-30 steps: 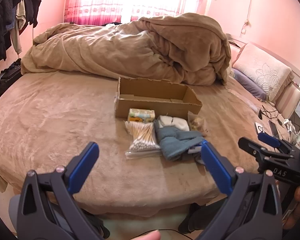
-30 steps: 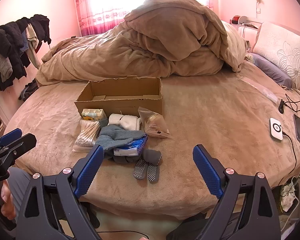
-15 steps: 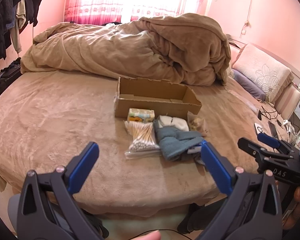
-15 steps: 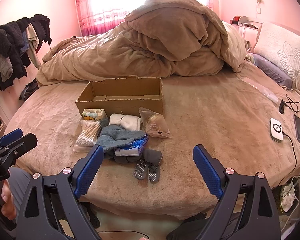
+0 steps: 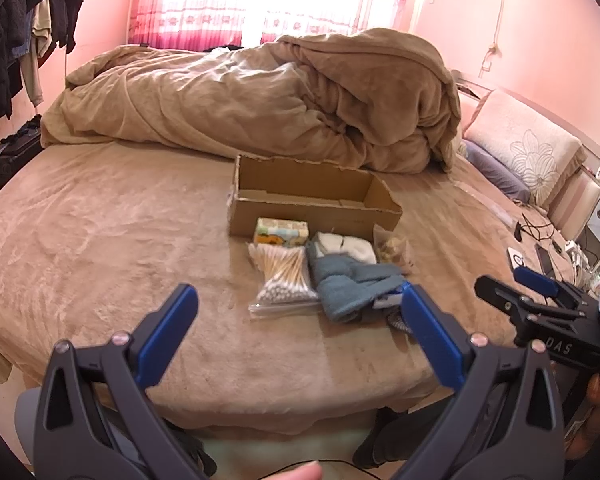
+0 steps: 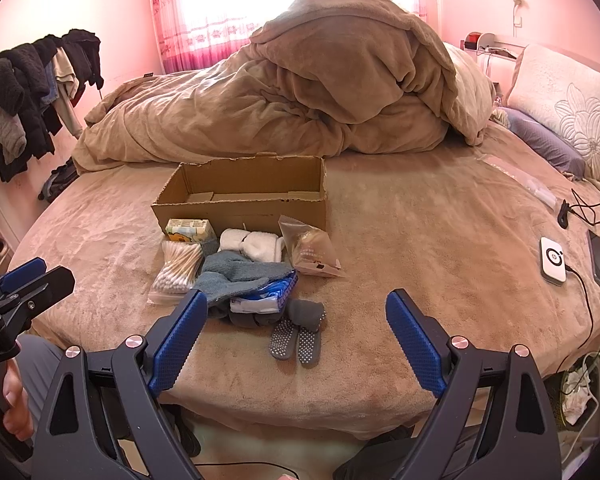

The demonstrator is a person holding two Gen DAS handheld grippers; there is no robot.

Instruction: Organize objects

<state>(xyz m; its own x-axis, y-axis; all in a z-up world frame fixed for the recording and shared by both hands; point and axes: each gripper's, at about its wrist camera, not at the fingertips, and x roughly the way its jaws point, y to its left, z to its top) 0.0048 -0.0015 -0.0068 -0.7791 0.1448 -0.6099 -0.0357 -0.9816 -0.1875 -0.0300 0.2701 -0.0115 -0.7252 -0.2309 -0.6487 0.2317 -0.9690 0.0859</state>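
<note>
One cardboard box [image 6: 242, 196] sits on the bed [image 6: 420, 232] ahead of both claws, with one tissue pack [image 6: 190, 230], one bag of cotton swabs [image 6: 178, 266], one snack bag [image 6: 312, 252], one blue towel [image 6: 240, 276] and two grey socks [image 6: 300, 332] before it. Left claw [image 5: 300, 332] and right claw [image 6: 296, 332] gape apart, holding nothing.

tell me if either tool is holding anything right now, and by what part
Nothing is held. The left tool and the right tool are both open and hang short of the pile of items in front of the cardboard box.
</note>
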